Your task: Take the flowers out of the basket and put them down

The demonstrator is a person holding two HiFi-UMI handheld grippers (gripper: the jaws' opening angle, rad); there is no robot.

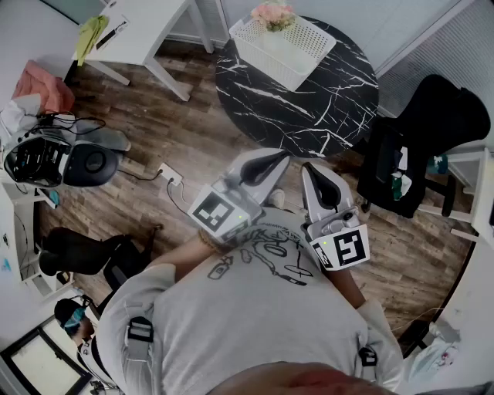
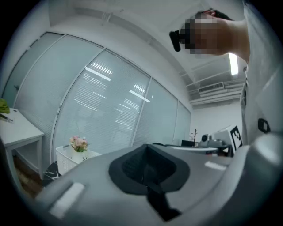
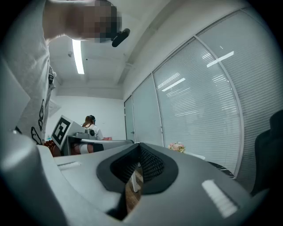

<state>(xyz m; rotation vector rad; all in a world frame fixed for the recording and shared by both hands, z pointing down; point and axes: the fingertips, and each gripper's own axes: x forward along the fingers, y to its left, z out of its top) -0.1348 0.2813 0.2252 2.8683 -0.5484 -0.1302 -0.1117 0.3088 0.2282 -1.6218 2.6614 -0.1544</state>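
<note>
The left tool (image 1: 265,165) and right tool (image 1: 318,176) hang level, closed on nothing, seemingly because the flowers (image 1: 273,14) sit in the basket (image 1: 305,50) on the far tabletop (image 1: 309,108).

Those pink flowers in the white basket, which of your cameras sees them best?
The head view: the flowers sit unobstructed in the basket on the dark round table, though near the frame's top edge. The left gripper view shows the flowers small, side-on; the right gripper view, only a tiny cluster.
</note>
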